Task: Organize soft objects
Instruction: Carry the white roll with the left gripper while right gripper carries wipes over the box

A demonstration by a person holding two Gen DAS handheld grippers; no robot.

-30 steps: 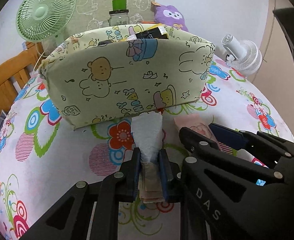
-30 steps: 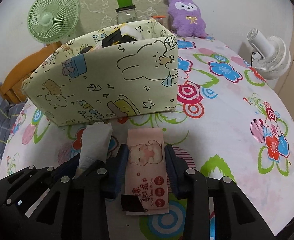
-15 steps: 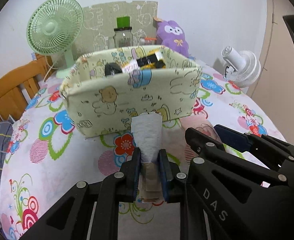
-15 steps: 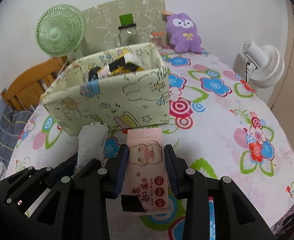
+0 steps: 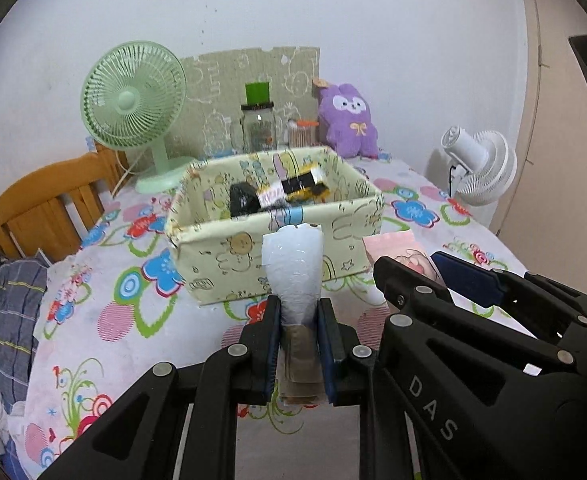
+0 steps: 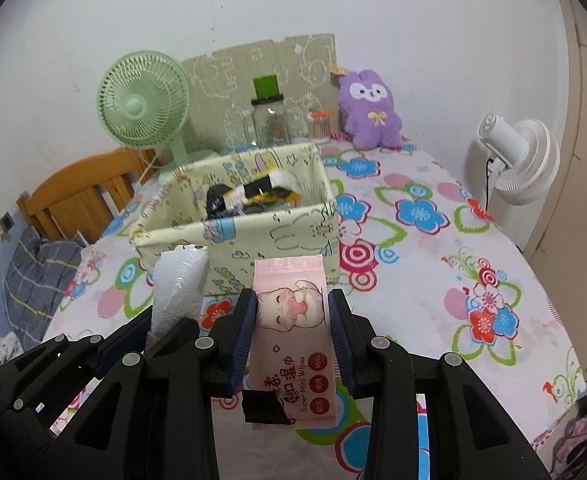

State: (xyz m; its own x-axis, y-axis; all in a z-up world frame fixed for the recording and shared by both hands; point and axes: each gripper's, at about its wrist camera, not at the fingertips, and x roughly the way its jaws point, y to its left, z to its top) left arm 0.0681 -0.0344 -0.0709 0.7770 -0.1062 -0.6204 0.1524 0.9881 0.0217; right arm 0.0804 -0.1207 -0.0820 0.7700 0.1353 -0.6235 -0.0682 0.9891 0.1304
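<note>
We see flowered table (image 6: 433, 280), fabric bin (image 5: 277, 248) at centre. Near it, raised off table: right gripper (image 6: 291, 320) clamps pink wipes pack (image 6: 293, 320); left gripper (image 5: 299, 332) pinches clear wrapped packet (image 5: 293, 272).

Both wrist cameras look forward and downward from close behind their fingers; each frames the fabric box (image 5: 277, 236) centrally.

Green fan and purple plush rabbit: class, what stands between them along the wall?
Between the green fan and purple plush rabbit stand a green-lidded glass jar and a small orange-lidded container, in both views.
</note>
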